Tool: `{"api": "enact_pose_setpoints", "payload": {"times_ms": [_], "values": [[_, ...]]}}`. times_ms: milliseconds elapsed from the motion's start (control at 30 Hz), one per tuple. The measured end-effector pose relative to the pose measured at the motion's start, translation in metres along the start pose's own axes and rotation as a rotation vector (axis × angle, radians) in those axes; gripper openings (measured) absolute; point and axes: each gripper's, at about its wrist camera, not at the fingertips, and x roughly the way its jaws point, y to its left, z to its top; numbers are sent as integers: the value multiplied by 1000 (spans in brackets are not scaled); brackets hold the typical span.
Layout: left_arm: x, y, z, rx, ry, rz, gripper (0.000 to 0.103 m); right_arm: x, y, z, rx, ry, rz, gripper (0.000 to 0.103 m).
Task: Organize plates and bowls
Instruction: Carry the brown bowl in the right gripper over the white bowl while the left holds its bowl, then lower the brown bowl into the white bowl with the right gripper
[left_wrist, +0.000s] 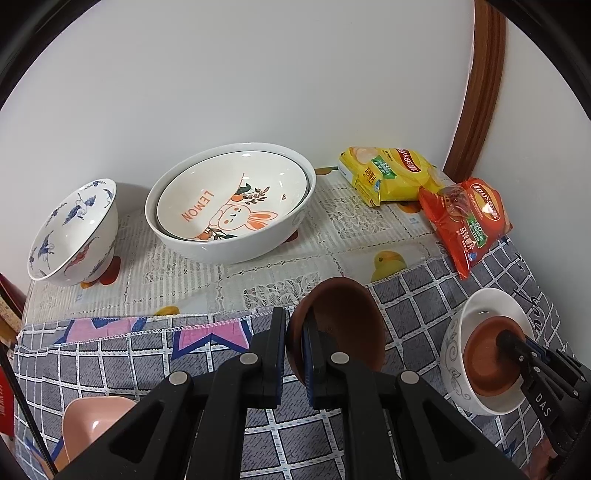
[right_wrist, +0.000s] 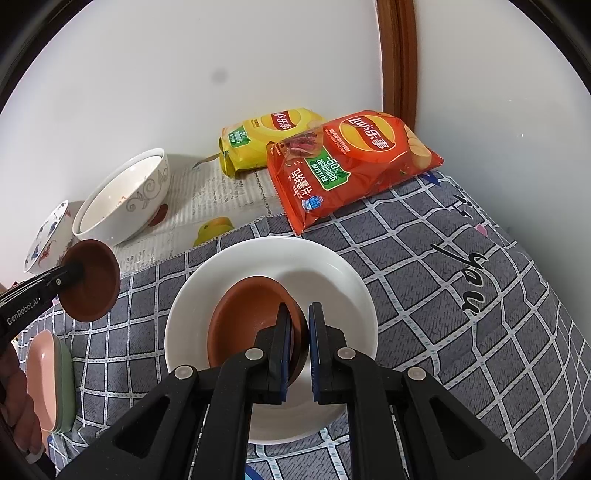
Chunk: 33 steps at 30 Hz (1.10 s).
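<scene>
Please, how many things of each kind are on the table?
Brown dishes: 2
White or patterned bowls: 4
Pastel dishes: 2
Chip bags: 2
Total: 10

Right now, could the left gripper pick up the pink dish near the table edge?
Probably not yet: the left gripper is shut on a brown saucer, so its fingers are occupied, though nothing covers the pink dish.
</scene>
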Motion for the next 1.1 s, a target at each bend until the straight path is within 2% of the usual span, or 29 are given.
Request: {"api": "enact_pose_setpoints", "payload": {"times_ms": [667, 1100], "values": [[1, 2, 0, 1, 3, 2, 9, 7, 0, -1, -13, 21, 8, 10], [2, 5, 0, -9, 12, 6, 9, 13, 3, 0, -46, 31, -32, 9]]}}
